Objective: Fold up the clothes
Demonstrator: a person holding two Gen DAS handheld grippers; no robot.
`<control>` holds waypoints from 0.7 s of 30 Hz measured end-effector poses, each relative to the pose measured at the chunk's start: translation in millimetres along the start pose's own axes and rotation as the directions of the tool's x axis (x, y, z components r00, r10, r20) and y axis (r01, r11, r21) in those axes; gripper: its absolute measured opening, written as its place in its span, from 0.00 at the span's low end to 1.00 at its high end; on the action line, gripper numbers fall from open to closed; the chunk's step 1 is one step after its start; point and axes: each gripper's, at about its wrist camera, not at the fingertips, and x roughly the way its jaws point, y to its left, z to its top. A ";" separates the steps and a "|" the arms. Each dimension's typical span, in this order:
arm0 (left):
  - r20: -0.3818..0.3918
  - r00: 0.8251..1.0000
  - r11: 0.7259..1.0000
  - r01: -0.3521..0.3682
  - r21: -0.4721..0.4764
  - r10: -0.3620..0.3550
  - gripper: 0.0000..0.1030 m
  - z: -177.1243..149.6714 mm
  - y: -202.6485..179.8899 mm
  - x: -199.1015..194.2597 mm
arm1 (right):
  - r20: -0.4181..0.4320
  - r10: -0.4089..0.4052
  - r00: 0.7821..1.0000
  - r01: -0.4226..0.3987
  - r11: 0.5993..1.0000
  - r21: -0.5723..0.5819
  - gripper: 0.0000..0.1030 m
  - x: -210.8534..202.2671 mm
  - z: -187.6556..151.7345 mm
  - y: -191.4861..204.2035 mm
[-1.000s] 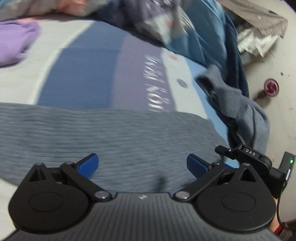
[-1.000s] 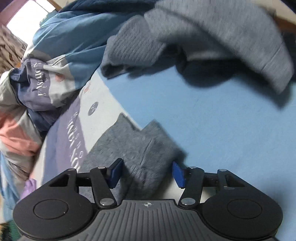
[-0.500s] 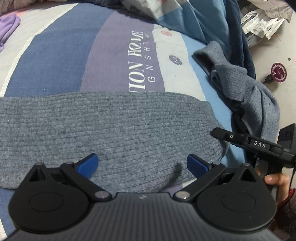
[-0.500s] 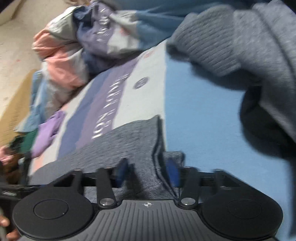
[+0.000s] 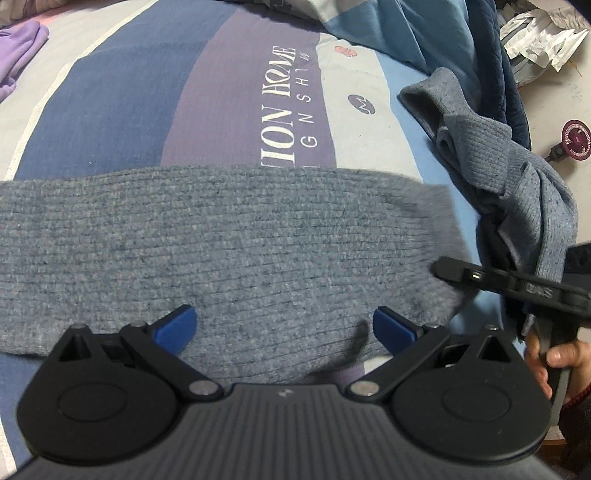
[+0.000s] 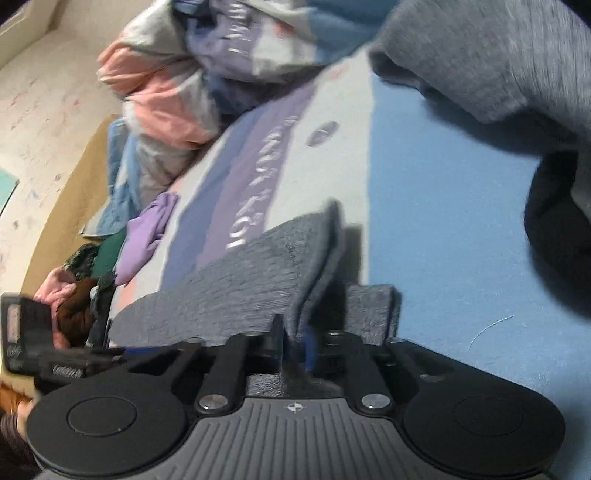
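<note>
A grey ribbed sweater [image 5: 221,240] lies flat across the striped bed sheet [image 5: 110,110]. Its other part lies crumpled at the right [image 5: 498,166]. My left gripper [image 5: 284,328] hovers over the flat part's near edge, open, with nothing between its blue pads [image 5: 177,325]. In the right wrist view, my right gripper [image 6: 295,343] has its jaws closing, pinched on the sweater's [image 6: 251,288] right-hand edge, which rises as a thin fold between the pads. From the left wrist view the right gripper [image 5: 461,273] shows as a black finger at the sweater's right end, held by a hand [image 5: 561,354].
A purple garment [image 5: 14,48] lies at the bed's far left. A bunched quilt [image 6: 184,74] sits at the head of the bed beside a wall [image 6: 37,110]. Off the bed's right side is floor with white bags [image 5: 543,33] and a round maroon object [image 5: 576,140].
The right gripper's jaws have closed on the sweater's edge and the gripper has rolled and swung toward the bed's length. The left gripper has shifted over the flat sweater, still open.
</note>
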 end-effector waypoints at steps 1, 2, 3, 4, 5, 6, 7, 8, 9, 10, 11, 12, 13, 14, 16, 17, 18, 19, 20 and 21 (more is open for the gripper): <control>-0.002 1.000 1.000 0.001 -0.002 -0.001 1.00 0.8 0.1 -1.0 | 0.018 0.016 1.000 -0.016 1.000 0.002 0.09 -7.9 -2.9 1.6; -0.005 1.000 1.000 0.004 -0.006 -0.004 1.00 1.3 0.5 -1.9 | 0.037 0.028 0.999 -0.028 1.000 0.004 0.09 -16.7 -6.7 3.2; -0.008 1.000 1.000 0.008 -0.008 -0.008 1.00 0.8 0.7 -4.2 | 0.049 0.031 0.998 -0.032 0.999 0.009 0.09 -24.8 -12.2 4.0; -0.011 1.000 1.000 0.012 -0.011 -0.012 1.00 0.2 0.9 -6.5 | 0.047 0.026 0.999 -0.027 0.999 0.022 0.09 -29.6 -18.0 3.3; -0.013 1.000 1.000 0.015 -0.013 -0.015 1.00 -0.3 1.1 -8.8 | 0.045 0.020 0.999 -0.022 0.999 0.034 0.08 -34.3 -23.9 2.6; -0.015 1.000 1.000 0.016 -0.009 -0.016 1.00 -1.0 0.5 -10.8 | 0.042 0.015 0.999 -0.017 0.999 0.047 0.08 -39.1 -29.7 2.0; -0.017 1.000 1.000 0.019 -0.004 -0.019 1.00 -2.0 -0.3 -12.9 | 0.040 0.010 0.999 -0.012 0.998 0.059 0.08 -43.9 -35.6 1.3; -0.020 0.999 1.000 0.025 0.000 -0.025 1.00 -2.9 -0.9 -13.9 | 0.038 0.004 0.999 -0.007 0.997 0.071 0.08 -48.6 -41.4 0.6; -0.023 0.999 1.000 0.032 0.002 -0.031 1.00 -3.8 -1.4 -13.9 | 0.027 -0.014 1.000 0.012 0.996 0.083 0.08 -50.6 -47.9 -1.8; -0.030 0.999 1.000 0.031 0.005 -0.031 1.00 -4.4 -1.8 -11.6 | 0.003 -0.051 0.999 0.051 0.994 0.093 0.08 -48.5 -55.4 -7.0; -0.037 0.999 0.999 0.031 0.008 -0.030 1.00 -5.0 -2.2 -9.2 | -0.021 -0.088 0.996 0.089 0.992 0.091 0.09 -45.6 -62.2 -10.8; -0.045 0.999 0.999 0.030 0.011 -0.030 1.00 -5.6 -2.6 -6.9 | -0.036 -0.114 0.993 0.116 0.991 0.071 0.10 -42.4 -67.7 -11.4; -0.052 0.998 1.000 0.027 0.016 -0.026 1.00 -5.8 -3.3 -3.2 | -0.039 -0.127 0.991 0.129 0.991 0.045 0.10 -40.6 -72.6 -10.4; -0.061 0.998 0.999 0.027 0.022 -0.026 1.00 -5.9 -4.3 1.4 | -0.042 -0.139 0.989 0.140 0.990 0.027 0.10 -39.9 -75.0 -8.6; -0.078 0.997 0.999 0.018 0.046 -0.015 1.00 -7.2 -7.5 11.2 | -0.048 -0.158 0.986 0.159 0.987 0.015 0.12 -41.8 -72.5 -3.0; -0.085 0.996 0.998 0.009 0.065 -0.004 1.00 -8.4 -9.9 16.3 | -0.050 -0.168 0.985 0.168 0.986 0.009 0.13 -42.7 -71.2 -0.2; -0.097 0.995 0.995 -0.010 0.097 0.019 1.00 -11.2 -14.3 21.2 | -0.055 -0.182 0.982 0.183 0.983 0.005 0.18 -43.9 -68.9 2.2; -0.100 0.994 0.990 -0.032 0.137 0.046 1.00 -14.3 -20.2 24.9 | -0.050 -0.204 0.978 0.204 0.979 0.007 0.25 -47.4 -65.7 4.2; -0.101 0.992 0.983 -0.053 0.177 0.072 1.00 -17.4 -26.0 28.7 | -0.027 -0.226 0.974 0.227 0.974 0.015 0.26 -53.5 -63.5 6.4; -0.093 0.991 0.971 -0.078 0.225 0.101 1.00 -22.9 -32.8 30.7 | -0.004 -0.240 0.971 0.240 0.970 0.035 0.29 -59.2 -62.3 7.8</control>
